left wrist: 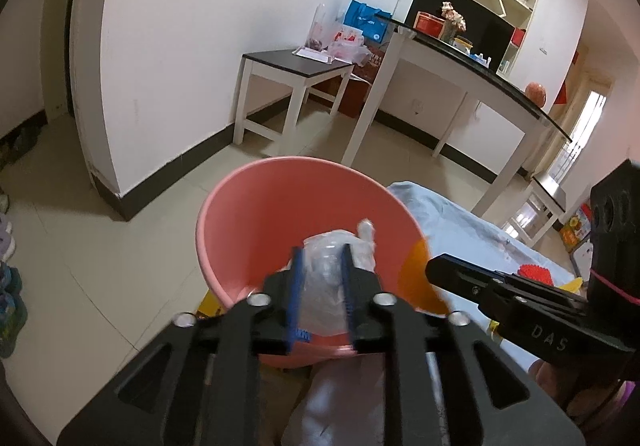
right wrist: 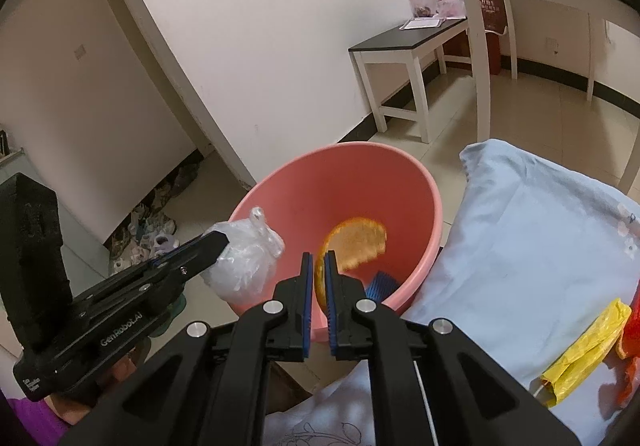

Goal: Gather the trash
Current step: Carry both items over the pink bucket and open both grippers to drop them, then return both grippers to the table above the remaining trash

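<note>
Smooth pink plastic bucket [right wrist: 360, 182], crinkled clear plastic bag [right wrist: 244, 258], matt blue cloth [right wrist: 528, 246]

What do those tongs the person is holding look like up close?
Both are matte black plastic. The left tongs and right tongs have blue ribbed pads inside each finger, silver round pivot bolts and cut-out linkage bars. White lettering reads "GenRobot.AI" on the left, "DAS" on the right.
</note>
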A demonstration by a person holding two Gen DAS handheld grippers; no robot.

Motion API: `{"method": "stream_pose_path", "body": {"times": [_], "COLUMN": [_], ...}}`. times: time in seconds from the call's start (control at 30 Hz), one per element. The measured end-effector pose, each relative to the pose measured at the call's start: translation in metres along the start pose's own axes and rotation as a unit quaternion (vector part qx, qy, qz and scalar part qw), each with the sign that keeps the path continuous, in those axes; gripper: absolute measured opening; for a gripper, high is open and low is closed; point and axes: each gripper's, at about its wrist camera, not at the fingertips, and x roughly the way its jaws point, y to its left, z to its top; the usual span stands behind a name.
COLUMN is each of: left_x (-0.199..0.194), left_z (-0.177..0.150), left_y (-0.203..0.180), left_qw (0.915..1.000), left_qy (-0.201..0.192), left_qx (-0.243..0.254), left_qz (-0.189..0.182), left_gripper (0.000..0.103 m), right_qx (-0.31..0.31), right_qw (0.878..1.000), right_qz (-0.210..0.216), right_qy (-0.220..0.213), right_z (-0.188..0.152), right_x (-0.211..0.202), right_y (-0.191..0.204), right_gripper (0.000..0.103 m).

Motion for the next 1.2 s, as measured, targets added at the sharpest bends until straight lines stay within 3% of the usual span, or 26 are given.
{"method": "stream_pose_path", "body": {"times": [0.1,0.33,0.63,1.2], "left_x": [-0.001,-0.003,-0.010,-0.019], "left_z": [-0.001,-0.003,-0.005,-0.020], "left_y": [0.001,-0.002,-0.013,-0.069], "left_qw": [1.0000,1.0000,0.9999,0.9964], "left_qy": [-0.003,0.000,0.002,0.006], "left_qx": [-0.001,0.000,0.009,0.066], "left_qz": [-0.002,-0.001,-0.011,-0.053], "left_gripper": [0.034,0.034,0.034,0.034], "right_qx": [-0.001,-0.006,-0.012,0.001], "right_qw": [1.000,1.000,0.999,0.994], "right_qz": [0.001,0.000,-0.015,-0.082], "right_qy": [-0.002,-0.018,-0.038,-0.078], "right_z": [0.001,-0.004,-0.015,-0.057], "right_x": [0.000,-0.010,-0.037,-0.113], "right_y": [0.000,-0.001,-0.003,-0.033], "right_gripper": [0.012,0.034,0.052,0.056]}}
